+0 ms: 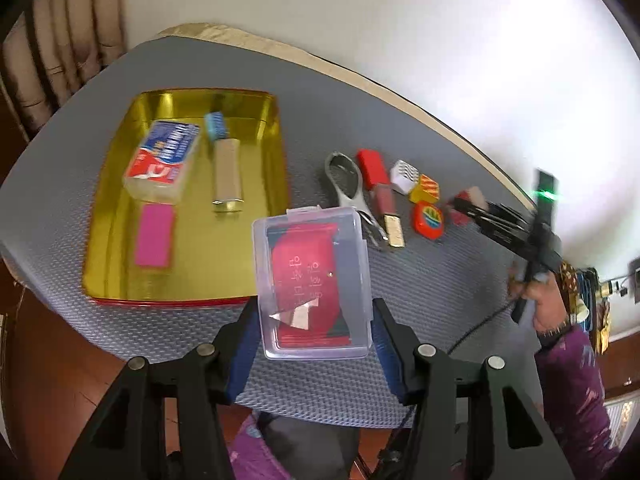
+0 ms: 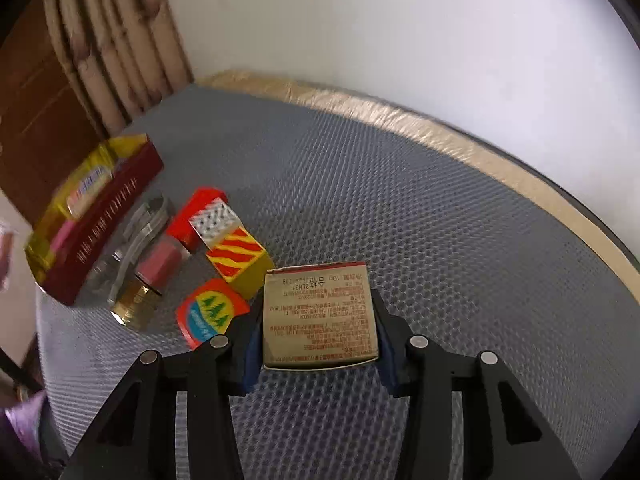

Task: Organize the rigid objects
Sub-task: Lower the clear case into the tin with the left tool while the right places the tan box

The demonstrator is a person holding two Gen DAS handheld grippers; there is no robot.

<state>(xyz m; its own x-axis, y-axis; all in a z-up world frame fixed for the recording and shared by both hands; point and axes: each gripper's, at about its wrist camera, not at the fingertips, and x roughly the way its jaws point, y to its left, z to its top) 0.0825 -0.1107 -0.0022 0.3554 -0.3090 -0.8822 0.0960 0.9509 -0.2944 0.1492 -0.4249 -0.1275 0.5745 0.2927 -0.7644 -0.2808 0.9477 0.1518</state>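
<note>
My left gripper point(image 1: 312, 308) is shut on a clear plastic case point(image 1: 312, 276) of red cards, held tilted above the grey mat, just right of the gold tray point(image 1: 208, 256). In the tray lie a wrapped red-and-blue pack point(image 1: 162, 160), a blue brush point(image 1: 216, 126), a metal lighter point(image 1: 228, 176) and a pink block point(image 1: 154, 236). My right gripper point(image 2: 318, 298) is shut on a small beige carton point(image 2: 320, 312) with red print, low over the mat. In the left wrist view, that gripper point(image 1: 464, 210) and its carton point(image 1: 474, 196) sit at the right end of a row of small items.
On the mat between tray and carton lie a metal clipper point(image 1: 348, 188), a red lipstick point(image 1: 378, 188), a white cube point(image 1: 404, 176), a yellow striped block point(image 2: 236, 260) and a round red tin point(image 2: 210, 312). A person's hand point(image 1: 548, 300) holds the right gripper. The table's far edge meets a white wall.
</note>
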